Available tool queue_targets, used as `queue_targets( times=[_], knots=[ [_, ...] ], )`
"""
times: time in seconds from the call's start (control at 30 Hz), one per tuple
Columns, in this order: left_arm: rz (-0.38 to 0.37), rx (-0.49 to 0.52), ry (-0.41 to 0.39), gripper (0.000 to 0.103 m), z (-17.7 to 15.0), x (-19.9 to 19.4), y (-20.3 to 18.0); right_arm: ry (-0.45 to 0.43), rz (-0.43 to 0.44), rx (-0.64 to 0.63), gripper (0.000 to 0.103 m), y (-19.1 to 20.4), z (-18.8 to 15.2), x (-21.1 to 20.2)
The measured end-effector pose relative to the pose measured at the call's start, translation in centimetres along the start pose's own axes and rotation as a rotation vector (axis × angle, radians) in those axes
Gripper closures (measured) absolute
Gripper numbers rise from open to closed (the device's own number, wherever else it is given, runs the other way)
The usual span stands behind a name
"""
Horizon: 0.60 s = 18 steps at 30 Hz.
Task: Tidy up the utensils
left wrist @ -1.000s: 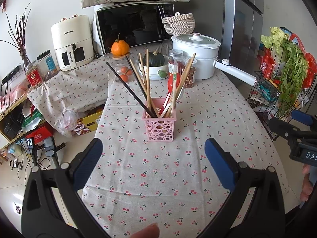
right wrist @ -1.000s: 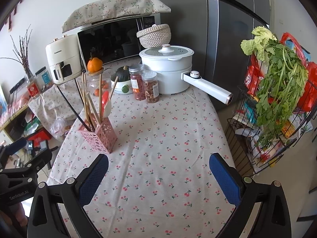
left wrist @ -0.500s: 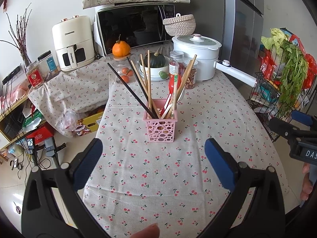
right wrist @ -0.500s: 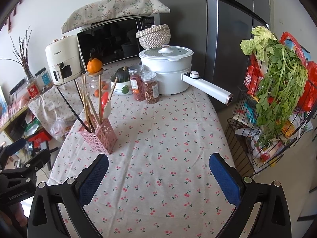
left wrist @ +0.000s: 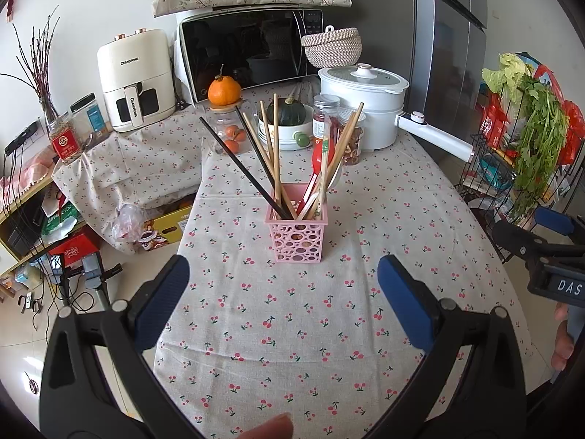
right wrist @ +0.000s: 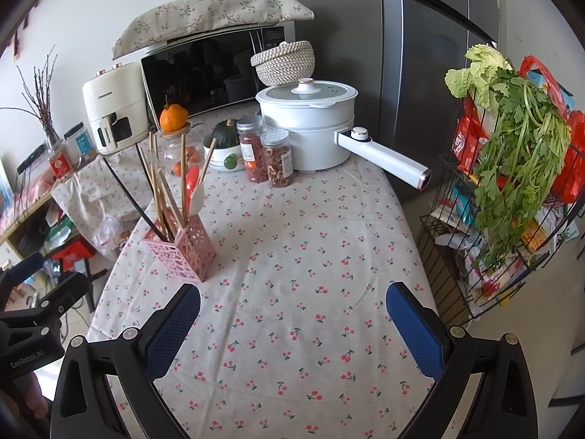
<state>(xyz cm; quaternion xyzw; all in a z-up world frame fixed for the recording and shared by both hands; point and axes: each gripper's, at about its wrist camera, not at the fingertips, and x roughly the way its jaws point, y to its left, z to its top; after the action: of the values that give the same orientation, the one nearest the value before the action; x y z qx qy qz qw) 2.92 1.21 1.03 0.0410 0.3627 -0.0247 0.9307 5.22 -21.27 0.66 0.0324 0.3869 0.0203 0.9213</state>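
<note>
Both your grippers are spread wide w/ nothing between the blue pads: left gripper [left wrist: 283, 303] over the near part of the table [left wrist: 420, 197], right gripper [right wrist: 292, 333] likewise, further toward the right edge.

What's changed over the last sec: very little. In the left wrist view the pink holder [left wrist: 297, 234] sits slightly lower and a touch nearer than before, so you've eased fwd/tilted a bit; right wrist view is nearly the same as a sec ago. No utensil has shifted.

Where the task's stuff is: the holder stands upright about mid-table, a bit toward the left edge, straight ahead of your left gripper. In it: wooden chopsticks [left wrist: 275, 153], black chopsticks [left wrist: 241, 168], a red-handled utensil [left wrist: 315, 172]. All lean outward, fanned. Nothing loose on the cloth that I can see.

Meaning, as I read it: the sorting looks either done or not begun. With no utensil lying about, prob. you're backing off or lining up for a pick from the holder. If picking, go w/ the left; it's centred on it. Mind the fanned sticks; they could snag and tip the light holder.
</note>
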Motion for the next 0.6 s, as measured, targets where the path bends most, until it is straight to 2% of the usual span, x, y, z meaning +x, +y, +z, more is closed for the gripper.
queue_targets(
  times=[0.6],
  knots=[
    [0.004, -0.012, 0.001, 0.001, 0.35, -0.2, 0.31, 0.002, 0.001, 0.004, 0.001, -0.14, -0.08, 0.07]
  ],
)
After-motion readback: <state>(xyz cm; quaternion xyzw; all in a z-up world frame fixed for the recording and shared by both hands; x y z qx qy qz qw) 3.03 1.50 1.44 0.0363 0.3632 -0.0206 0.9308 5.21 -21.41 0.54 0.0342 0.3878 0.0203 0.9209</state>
